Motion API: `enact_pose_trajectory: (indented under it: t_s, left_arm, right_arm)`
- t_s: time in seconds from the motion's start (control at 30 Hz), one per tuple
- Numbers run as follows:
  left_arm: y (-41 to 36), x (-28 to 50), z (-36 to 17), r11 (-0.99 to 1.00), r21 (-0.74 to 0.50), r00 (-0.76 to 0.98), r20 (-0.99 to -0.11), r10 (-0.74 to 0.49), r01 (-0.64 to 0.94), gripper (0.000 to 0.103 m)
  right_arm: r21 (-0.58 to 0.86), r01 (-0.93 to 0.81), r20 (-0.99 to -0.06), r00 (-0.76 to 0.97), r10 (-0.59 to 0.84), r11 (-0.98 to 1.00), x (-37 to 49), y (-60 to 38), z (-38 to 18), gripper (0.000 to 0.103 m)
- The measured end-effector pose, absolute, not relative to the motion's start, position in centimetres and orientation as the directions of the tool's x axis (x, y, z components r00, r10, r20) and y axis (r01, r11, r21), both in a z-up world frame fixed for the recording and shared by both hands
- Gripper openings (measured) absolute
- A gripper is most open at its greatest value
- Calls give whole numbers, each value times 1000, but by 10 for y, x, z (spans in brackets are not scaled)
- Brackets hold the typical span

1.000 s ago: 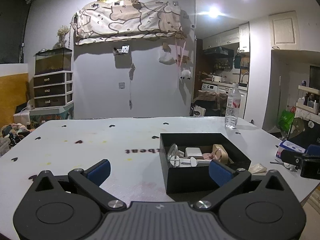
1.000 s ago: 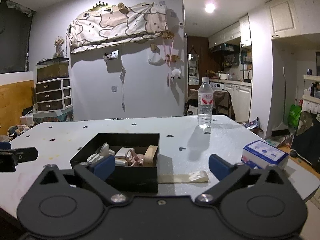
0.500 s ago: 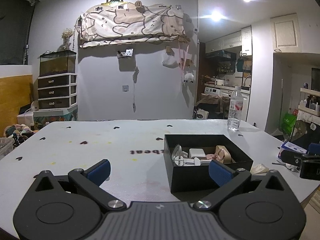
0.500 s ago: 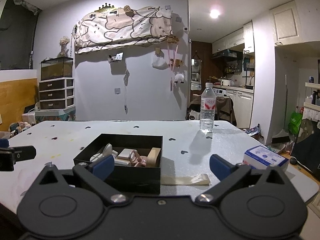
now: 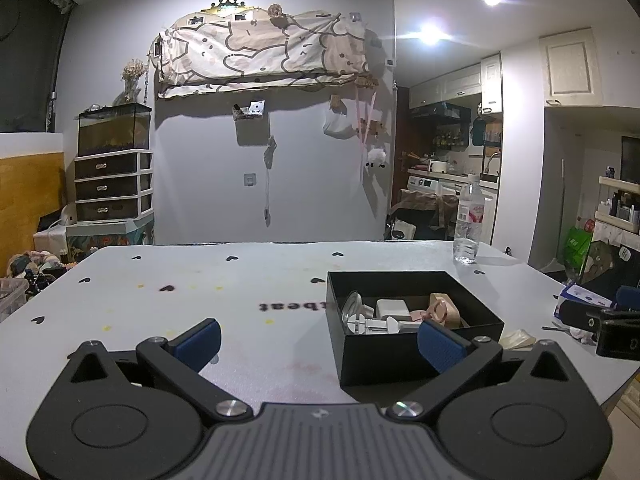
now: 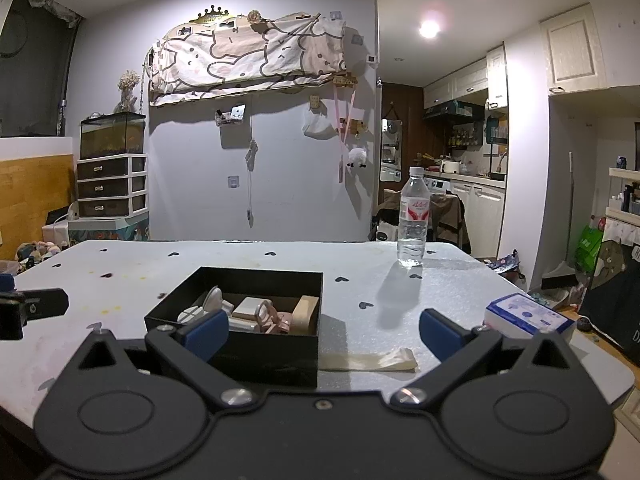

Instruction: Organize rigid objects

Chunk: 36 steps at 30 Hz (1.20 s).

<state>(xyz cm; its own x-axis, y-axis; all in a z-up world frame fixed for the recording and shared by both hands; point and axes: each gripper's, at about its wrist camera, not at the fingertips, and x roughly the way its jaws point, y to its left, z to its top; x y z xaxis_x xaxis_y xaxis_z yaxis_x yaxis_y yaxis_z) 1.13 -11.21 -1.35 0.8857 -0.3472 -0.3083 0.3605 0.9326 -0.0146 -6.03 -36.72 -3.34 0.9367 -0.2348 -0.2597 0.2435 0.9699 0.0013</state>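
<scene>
- Counter (image 5: 240,280): a pale speckled surface with small black heart marks, filling the middle band of both views; every item of the task rests on it.
- Black box (image 6: 256,344): an open square tray, lower centre-left of the right wrist view and lower right of the left wrist view (image 5: 412,356). It already holds the sorted rigid things, so the task appears nearly complete.
- Left gripper (image 5: 318,340): bottom of the left wrist view, blue-padded fingers spread wide and released, holding nothing, with bare counter between them.
- Right gripper (image 6: 322,330): bottom of the right wrist view, fingers likewise parted and empty; the box's near right corner sits between them.
- Water bottle (image 6: 414,222): upright at the far counter edge, well apart from the box.
- Blue-and-white carton (image 6: 528,314): right edge of the right wrist view, near the counter's rim.
- Box contents: a white block (image 5: 392,309), a tan tape roll (image 6: 306,314), a pink piece (image 6: 276,320) and a round white piece (image 5: 354,308), lying close together.
- Pale strip (image 6: 368,360): flat on the counter just beside the box's right wall. It looks limp, so it is probably not a candidate. If anything is still to be gathered, approach low with fingers parted, close squarely on it, and lower it into a free gap without knocking the items already placed.
</scene>
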Motion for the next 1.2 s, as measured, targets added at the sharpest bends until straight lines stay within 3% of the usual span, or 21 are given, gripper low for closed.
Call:
enact_pose_trajectory:
  t_s: [1.2]
  left_arm:
    - [-112,11,-13,933,-16,886,-307,-347,360,103]
  right_arm:
    - [-3,246,-257,936,-239,969,-62,-371,-33,103]
